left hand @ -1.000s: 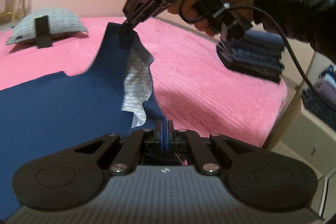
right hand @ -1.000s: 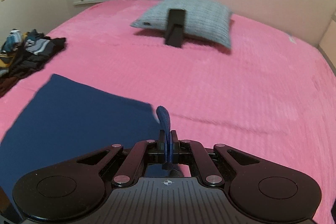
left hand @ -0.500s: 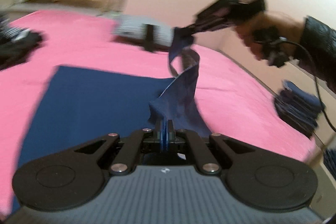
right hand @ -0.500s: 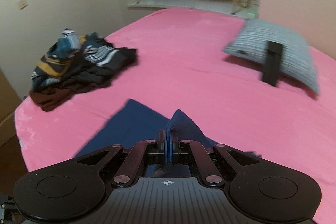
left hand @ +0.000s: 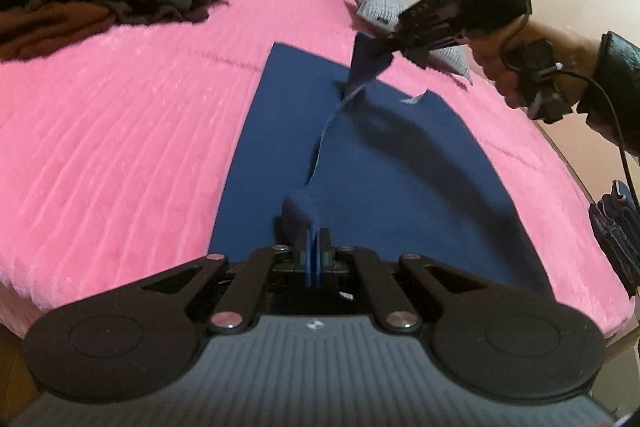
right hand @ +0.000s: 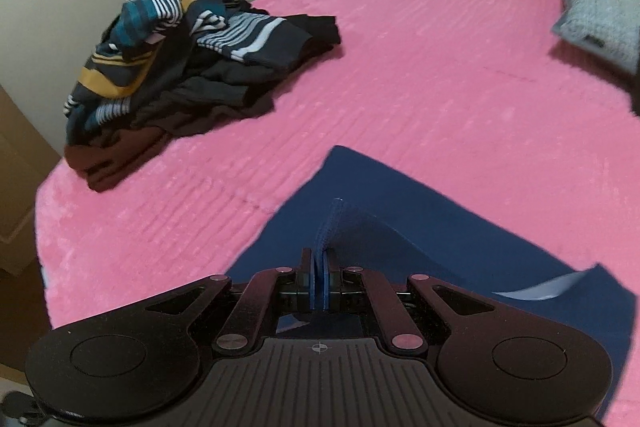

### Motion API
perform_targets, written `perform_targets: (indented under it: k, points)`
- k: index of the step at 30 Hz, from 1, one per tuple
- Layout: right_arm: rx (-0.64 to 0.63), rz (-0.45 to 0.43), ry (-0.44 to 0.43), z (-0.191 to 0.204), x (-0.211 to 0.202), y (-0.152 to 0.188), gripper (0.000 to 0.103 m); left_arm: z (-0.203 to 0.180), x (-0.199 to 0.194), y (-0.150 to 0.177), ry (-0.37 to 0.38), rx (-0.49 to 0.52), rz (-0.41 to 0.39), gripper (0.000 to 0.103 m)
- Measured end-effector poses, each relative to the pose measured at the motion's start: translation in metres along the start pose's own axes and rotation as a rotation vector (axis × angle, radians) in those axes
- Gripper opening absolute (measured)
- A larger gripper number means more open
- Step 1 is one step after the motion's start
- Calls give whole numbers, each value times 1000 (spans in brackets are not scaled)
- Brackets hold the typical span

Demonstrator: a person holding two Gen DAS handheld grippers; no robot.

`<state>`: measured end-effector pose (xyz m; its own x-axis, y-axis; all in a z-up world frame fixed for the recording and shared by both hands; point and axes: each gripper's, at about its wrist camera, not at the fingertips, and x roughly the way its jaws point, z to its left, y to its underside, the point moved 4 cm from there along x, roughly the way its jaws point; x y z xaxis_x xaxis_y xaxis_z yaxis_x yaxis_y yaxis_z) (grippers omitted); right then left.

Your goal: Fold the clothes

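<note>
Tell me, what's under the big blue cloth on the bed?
The blue cloth lies on the pink bedspread, which shows all around it. Whatever sits beneath its middle is covered. Both grippers, left and right, pinch one lifted edge.

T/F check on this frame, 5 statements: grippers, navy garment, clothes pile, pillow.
1. Both grippers are shut on the navy garment. True: left gripper and right gripper each pinch an edge.
2. The garment lies fully flat. False: the held edge is lifted off the rest.
3. The unfolded clothes pile sits on the pink bedspread. True.
4. The grey pillow lies on top of the garment. False: it lies apart, on the bedspread.
5. The right gripper is empty. False: navy fabric is clamped in it.
</note>
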<state>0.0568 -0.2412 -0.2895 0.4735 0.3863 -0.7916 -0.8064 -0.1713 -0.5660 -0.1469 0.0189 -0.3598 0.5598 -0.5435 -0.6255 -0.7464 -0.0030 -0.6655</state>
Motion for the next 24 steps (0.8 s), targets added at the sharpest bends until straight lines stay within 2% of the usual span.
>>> perform_targets:
  k: [4,5,6,7,8,11,13,16,19,22,24]
  points:
    - [39,-40,-1,-17,-4,0,1,6,7,9,19,-33,23,1]
    - [55,-49,-4,-23,-6,0,5,8,8,9,23,-47,24,2]
    - [71,-57,-7,-29,-9,1,18,9,8,10,26,-61,24,4]
    - [88,-71,-11,-34,-11,1,60,11,8,11,30,-76,23,5]
    - [105,-96,-19,-38,-14,2,91,14,7,11,33,-91,20,7]
    - [113,-130,-90,-39,-21,2,91,20,4,13,34,-124,14,14]
    - [85,-119,-94,-35,-18,2,91,23,3,14,35,-140,11,16]
    - [-80,-83,-16,-20,-7,6,91,24,-3,14,34,-149,5,18]
    - [-368,-44,67,0,10,14,91,22,-7,11,38,-140,-5,18]
    - [-564,2,85,13,30,18,71,19,-7,9,48,-137,-4,18]
    - [-621,9,66,17,41,16,71,18,-4,8,55,-141,4,21]
